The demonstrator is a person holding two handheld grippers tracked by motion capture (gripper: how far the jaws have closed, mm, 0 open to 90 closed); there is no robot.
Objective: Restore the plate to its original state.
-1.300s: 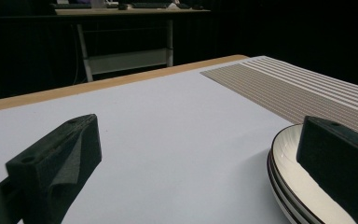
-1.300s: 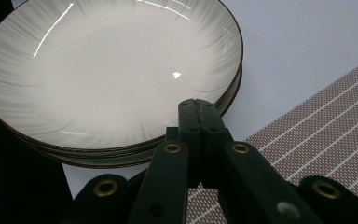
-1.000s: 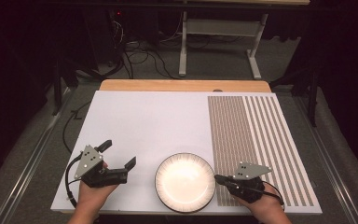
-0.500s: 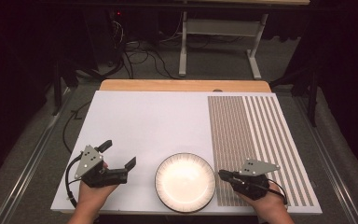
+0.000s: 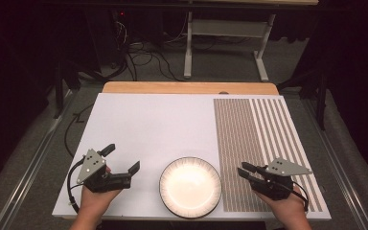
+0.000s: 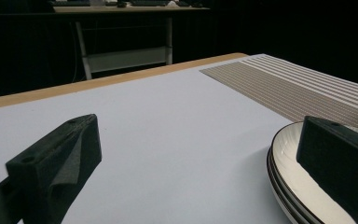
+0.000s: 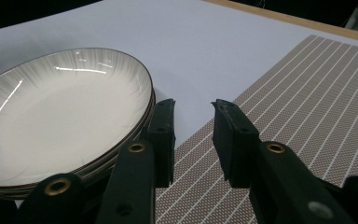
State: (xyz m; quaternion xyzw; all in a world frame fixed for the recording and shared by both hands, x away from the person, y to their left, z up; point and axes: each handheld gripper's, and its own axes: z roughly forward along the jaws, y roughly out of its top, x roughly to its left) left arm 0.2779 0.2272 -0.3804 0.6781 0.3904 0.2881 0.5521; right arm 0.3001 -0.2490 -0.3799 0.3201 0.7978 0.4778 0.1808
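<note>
Plates [image 5: 190,187] are sitting stacked between the wide-open left gripper [image 5: 123,162] and half-open right gripper [image 5: 243,171], and a clumsy grab could be sliding them apart.

A dim lab or test room: beyond the claws, a white-topped counter [image 5: 163,124], loose cables [image 5: 143,52] on grey carpet, a bare metal desk frame [image 5: 223,40], black surroundings.

Black grippers [image 5: 122,165], grey plates, brass screws
</note>
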